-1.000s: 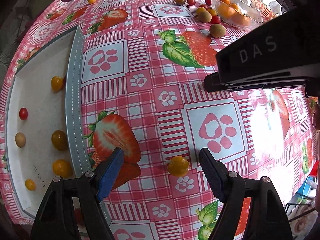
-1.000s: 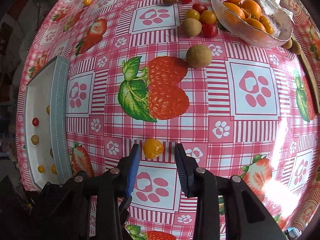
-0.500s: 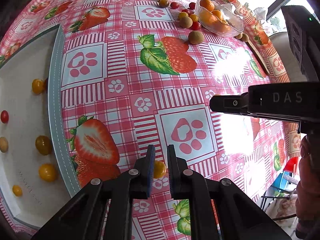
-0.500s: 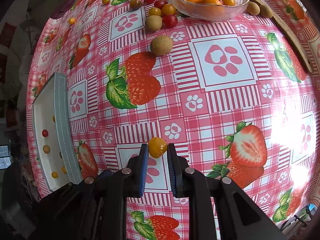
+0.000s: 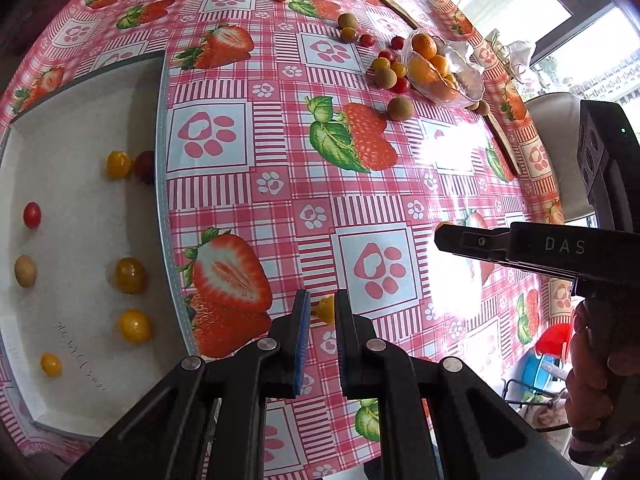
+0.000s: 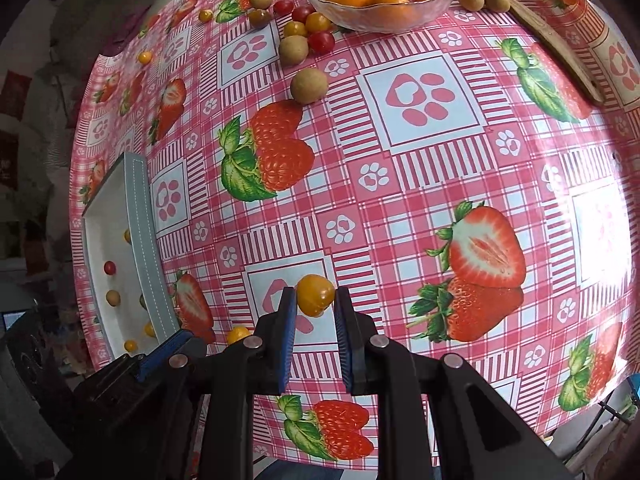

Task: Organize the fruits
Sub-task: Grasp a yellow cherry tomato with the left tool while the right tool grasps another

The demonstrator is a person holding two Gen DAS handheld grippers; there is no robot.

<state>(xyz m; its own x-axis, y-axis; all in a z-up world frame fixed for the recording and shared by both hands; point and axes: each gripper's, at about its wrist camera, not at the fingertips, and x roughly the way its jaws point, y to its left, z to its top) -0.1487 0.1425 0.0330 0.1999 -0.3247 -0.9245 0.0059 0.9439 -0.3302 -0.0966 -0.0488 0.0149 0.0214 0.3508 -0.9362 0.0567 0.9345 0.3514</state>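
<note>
I am gripping a yellow cherry tomato (image 6: 315,295) in the right claw (image 6: 315,306), its pads pinching the fruit from both sides, and it looks lifted clear of the worktop (image 6: 420,200). The left claw (image 5: 320,314) is closed down on a second yellow tomato (image 5: 326,309), which is peeking out between its blue pads; whether that one is off the cloth I cannot tell.

Just to the left of both claws the white tray (image 5: 162,152) is sitting on the checked cloth, and it is already carrying several small fruits: yellow tomatoes, a red cherry tomato (image 5: 31,215) and a pale brown one. Far across the worktop the glass bowl (image 6: 384,20) is holding oranges, with loose red and yellow tomatoes and brown round fruits scattered beside it.

I judge I am in the carry step, with each claw loaded and the sorting well short of done, since much fruit is waiting near the bowl. Next I am expecting to swing both claws left over the grey rim, bring them low above a bare patch of tray, and release gently so the round fruit is not rolling into its neighbours.
</note>
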